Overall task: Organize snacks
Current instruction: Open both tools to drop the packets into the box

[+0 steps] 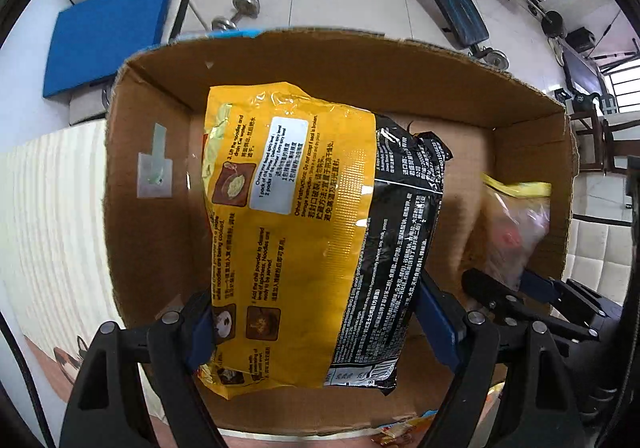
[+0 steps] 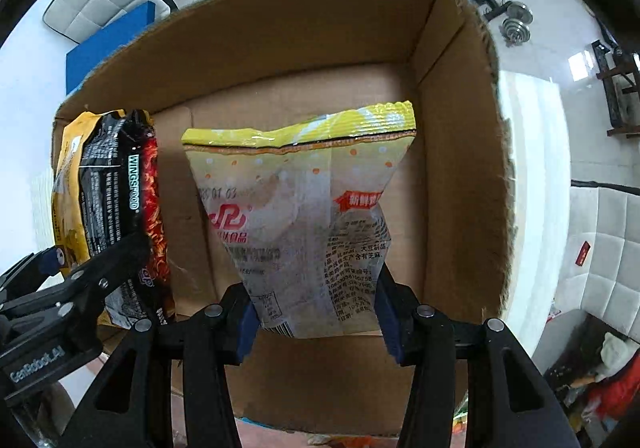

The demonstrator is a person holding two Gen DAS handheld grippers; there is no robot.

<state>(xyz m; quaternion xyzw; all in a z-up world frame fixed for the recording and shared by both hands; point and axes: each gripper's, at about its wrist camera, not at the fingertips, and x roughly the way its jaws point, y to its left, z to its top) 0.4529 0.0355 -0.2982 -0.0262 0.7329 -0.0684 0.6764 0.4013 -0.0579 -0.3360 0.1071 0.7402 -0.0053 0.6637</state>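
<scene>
Inside box (image 1: 344, 60): noodle pack (image 1: 304, 224), yellow and black, glossy, hangs against left wall, clenched in left gripper (image 1: 316, 332). Beside it, pale snack bag (image 2: 304, 224) with yellow crimped top, between pads of right gripper (image 2: 316, 324); whether pads press it, cannot tell. Box floor bare brown cardboard. Open room between bag and right wall. Box rim ragged. Around box: white tiles, blue mat (image 1: 108, 48).

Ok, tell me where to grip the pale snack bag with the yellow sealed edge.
Grip the pale snack bag across its narrow, flattened end, coming from above into the cardboard box. That end is pinched slim enough for the right tool, while the yellow-sealed end flares wide.
</scene>
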